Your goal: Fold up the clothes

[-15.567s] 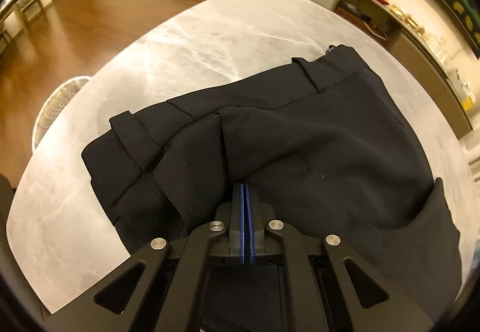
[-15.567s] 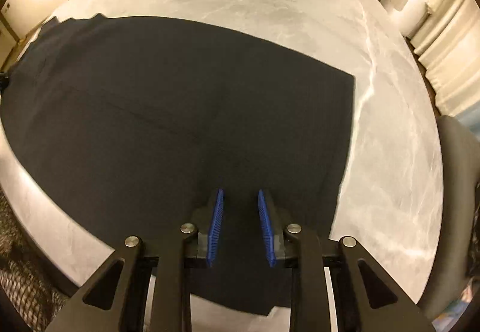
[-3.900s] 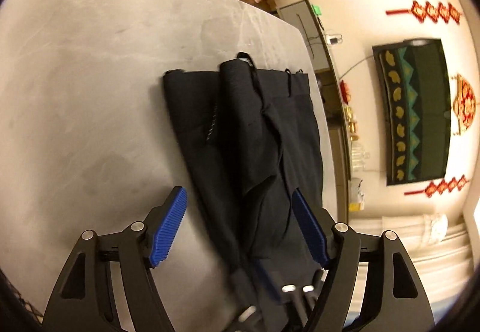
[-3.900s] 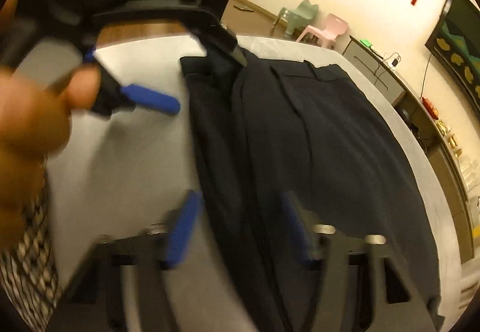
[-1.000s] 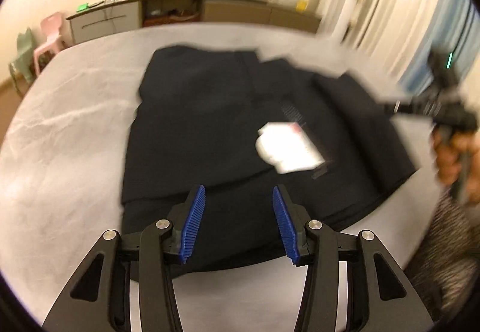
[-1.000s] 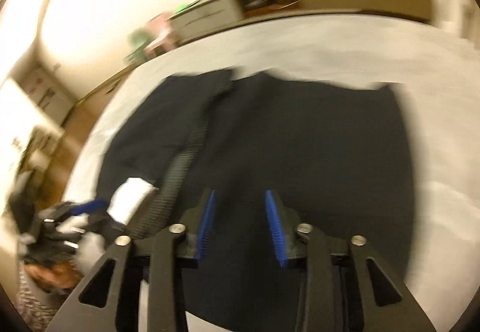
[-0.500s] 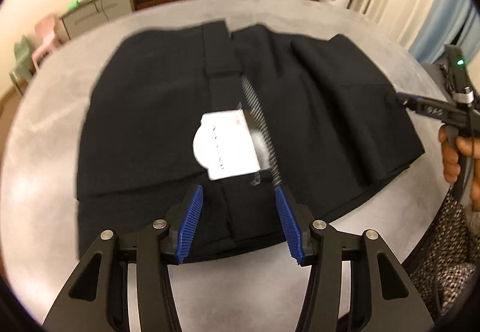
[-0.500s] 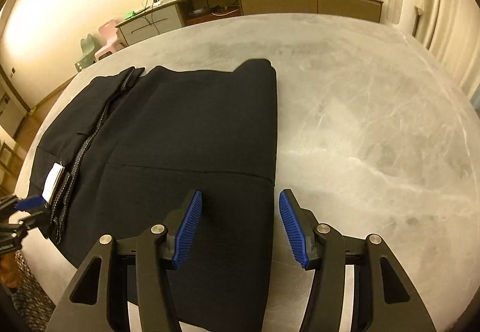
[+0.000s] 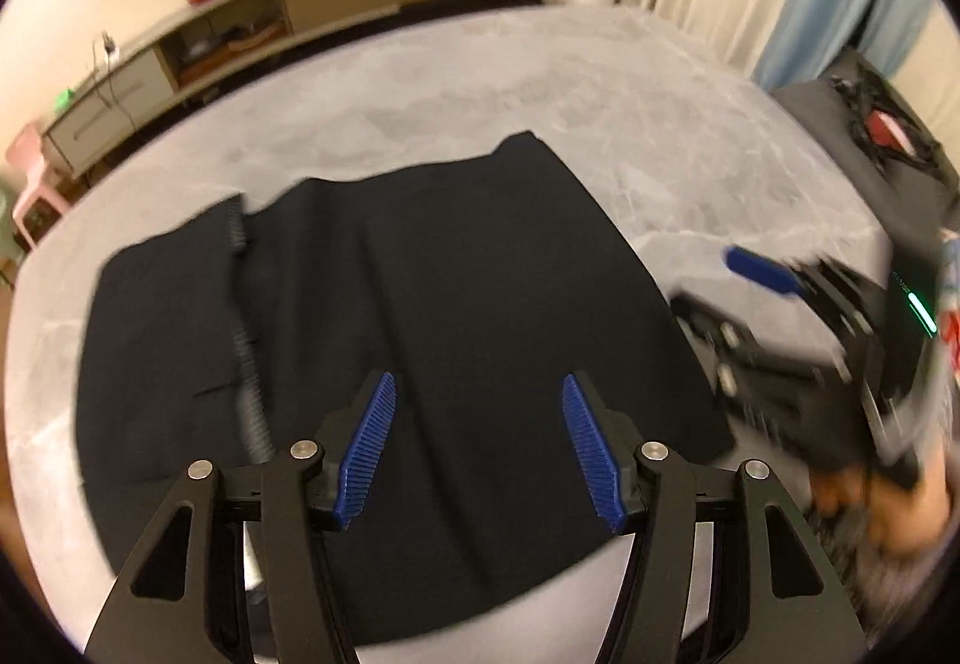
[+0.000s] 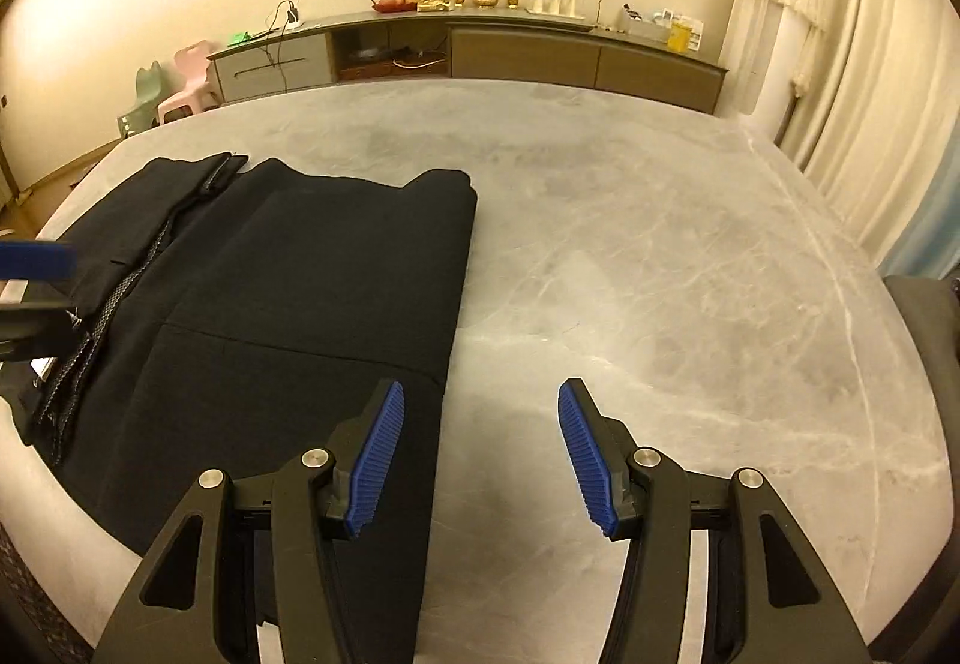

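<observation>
Trousers [image 10: 312, 292] lie folded on marble table [image 10: 660, 268].

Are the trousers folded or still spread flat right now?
Folded: the trousers lie doubled on the table, one layer's edge crossing the top, a straight fold edge on the right.

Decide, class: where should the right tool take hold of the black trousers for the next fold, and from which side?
Probably the black trousers at their straight right edge, entered from the bare marble table side; that edge lies flat and exposed beside the open right tool.
</observation>
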### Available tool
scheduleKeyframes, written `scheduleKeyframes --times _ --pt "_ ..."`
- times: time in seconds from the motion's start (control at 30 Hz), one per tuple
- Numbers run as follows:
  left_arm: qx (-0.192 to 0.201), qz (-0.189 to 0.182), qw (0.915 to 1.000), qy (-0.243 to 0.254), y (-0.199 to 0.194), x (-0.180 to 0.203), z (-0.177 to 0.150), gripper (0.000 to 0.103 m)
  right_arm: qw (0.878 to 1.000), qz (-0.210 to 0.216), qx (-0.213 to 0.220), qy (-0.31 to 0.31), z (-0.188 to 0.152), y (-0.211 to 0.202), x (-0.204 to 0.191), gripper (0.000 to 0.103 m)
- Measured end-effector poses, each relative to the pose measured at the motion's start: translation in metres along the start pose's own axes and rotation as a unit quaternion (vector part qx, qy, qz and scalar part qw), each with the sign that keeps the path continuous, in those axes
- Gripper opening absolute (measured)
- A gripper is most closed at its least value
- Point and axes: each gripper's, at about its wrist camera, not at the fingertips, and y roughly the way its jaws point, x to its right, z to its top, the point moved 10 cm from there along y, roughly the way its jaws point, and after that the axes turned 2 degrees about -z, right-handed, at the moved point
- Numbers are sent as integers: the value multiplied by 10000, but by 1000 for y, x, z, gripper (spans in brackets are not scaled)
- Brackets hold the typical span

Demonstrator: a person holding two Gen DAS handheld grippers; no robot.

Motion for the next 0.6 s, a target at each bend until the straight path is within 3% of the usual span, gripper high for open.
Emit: scheduleKeyframes --times 0.03,0.3,0.37,0.43,0.47,0.5,0.53,0.6 --pt "-116 1 9999 -97 12 4 6 62 10000 -5 -1 -7 12 10 -9 56" --pt "-543 55 9968 -586 74 15 38 62 9998 159 -99 74 -2 4 -13 56" --pt "-551 14 9967 -604 77 19 46 62 9991 338 -178 157 6 -5 -15 57" --pt "-550 -30 9975 -452 73 29 55 62 9951 806 -393 426 16 5 -46 57" --pt "-550 -52 9978 -374 71 34 60 62 9911 1078 -516 581 26 10 -67 54" --pt "-602 -109 9977 -288 72 40 61 62 9856 1398 -638 708 29 14 -84 32" --pt "-656 -167 9975 -202 73 45 63 62 9795 1707 -725 783 31 21 -92 17" --pt "-771 -194 9968 -26 78 56 66 62 9743 1958 -654 896 36 25 -93 10"
